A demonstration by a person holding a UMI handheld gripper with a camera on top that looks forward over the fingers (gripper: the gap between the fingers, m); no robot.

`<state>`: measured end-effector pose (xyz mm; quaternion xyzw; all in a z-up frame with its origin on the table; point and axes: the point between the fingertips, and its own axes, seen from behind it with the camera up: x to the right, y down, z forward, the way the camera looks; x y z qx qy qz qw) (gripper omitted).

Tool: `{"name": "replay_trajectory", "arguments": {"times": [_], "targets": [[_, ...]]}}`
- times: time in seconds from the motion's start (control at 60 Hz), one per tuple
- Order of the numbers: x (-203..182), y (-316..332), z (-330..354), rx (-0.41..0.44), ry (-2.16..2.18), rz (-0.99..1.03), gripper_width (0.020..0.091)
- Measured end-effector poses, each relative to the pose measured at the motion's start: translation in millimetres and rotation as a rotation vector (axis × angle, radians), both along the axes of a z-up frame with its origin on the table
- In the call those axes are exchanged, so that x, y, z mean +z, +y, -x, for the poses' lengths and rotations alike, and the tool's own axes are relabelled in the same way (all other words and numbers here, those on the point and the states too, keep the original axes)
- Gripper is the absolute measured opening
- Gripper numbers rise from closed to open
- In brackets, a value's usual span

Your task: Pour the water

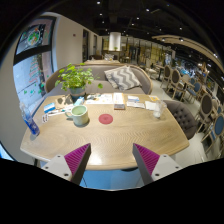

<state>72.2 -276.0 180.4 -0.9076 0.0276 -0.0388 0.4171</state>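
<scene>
Gripper view gives us a round wooden bench (100, 140) in a furnished room, seen from above and some way back. Our gripper (110, 158) hangs over the bench's near edge with its jaws apart and nothing between them, the pink pads (77, 156) facing each other. Taking the red coaster (106, 119) as landmark: a green cup (80, 114) stands just left of it, a potted plant (74, 80) behind that cup, a blue bottle (32, 126) far left, and papers (128, 101) lie beyond.
</scene>
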Motion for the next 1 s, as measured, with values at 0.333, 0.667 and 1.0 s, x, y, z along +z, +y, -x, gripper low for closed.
{"name": "replay_trajectory", "arguments": {"times": [0.333,0.667,1.0], "targets": [[-29.0,-34.0,86.6,0.021,-0.026,0.042,0.0858],[-47.8,-45.0,291.2,0.165,0.025,0.002,0.0861],[-60.3,72.8,452.9,0.258,0.112,-0.149,0.0865]]}}
